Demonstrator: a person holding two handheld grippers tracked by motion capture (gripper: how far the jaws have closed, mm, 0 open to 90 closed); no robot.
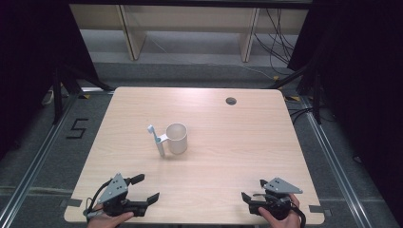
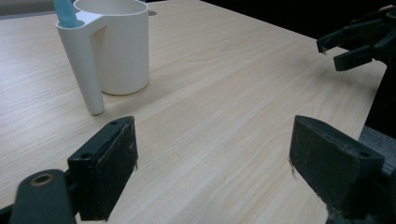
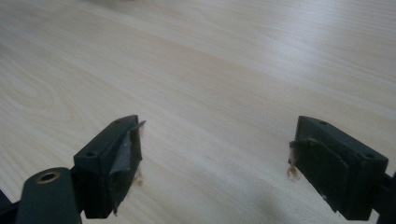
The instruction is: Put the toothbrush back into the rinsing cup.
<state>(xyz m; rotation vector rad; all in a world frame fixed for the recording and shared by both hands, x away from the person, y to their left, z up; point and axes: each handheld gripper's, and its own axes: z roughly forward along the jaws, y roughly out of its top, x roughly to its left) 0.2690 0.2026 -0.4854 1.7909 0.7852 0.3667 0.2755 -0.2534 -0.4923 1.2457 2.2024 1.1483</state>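
Left gripper (image 1: 148, 189), right gripper (image 1: 252, 188): near table (image 1: 237, 142) edge, jaws spread, empty. Cup (image 1: 177, 138) with toothbrush (image 1: 156, 139) in side holder: mid-table, upright. Likely light, rigid, smooth plastic; grip toothbrush stem or cup wall.

The left gripper (image 2: 212, 172) holds its two black fingers (image 2: 105, 172) wide apart over the pale wooden worktop (image 2: 224, 93). At eleven o'clock a white cup (image 2: 122, 46) stands upright, a blue toothbrush (image 2: 65, 13) in its side holder. At two o'clock, well apart, the right gripper (image 2: 346, 46) gapes.
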